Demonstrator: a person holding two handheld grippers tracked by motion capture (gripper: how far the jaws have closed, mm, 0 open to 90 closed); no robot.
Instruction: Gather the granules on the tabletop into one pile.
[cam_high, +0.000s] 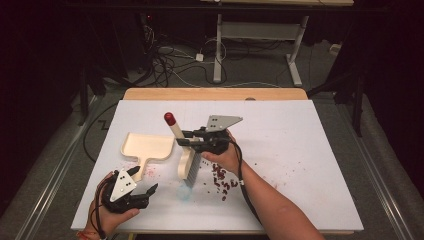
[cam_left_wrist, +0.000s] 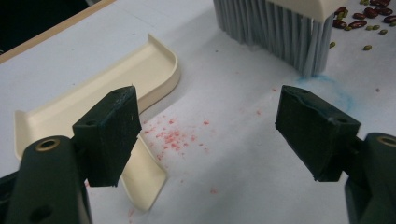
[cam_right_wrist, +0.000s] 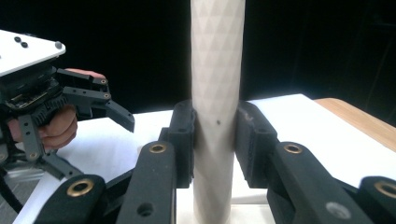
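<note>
Right gripper (cam_high: 186, 141) clamps brush (cam_high: 186, 161) upright.

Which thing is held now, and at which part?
The right gripper clamps the brush by its handle. The left gripper holds nothing.

Lab: floor cables (cam_high: 165, 62) (tangled), black drapes (cam_high: 35, 60).

The brush (cam_left_wrist: 280, 32) head is cut off by the frame's top edge, its handle (cam_right_wrist: 217, 93) likewise.
</note>
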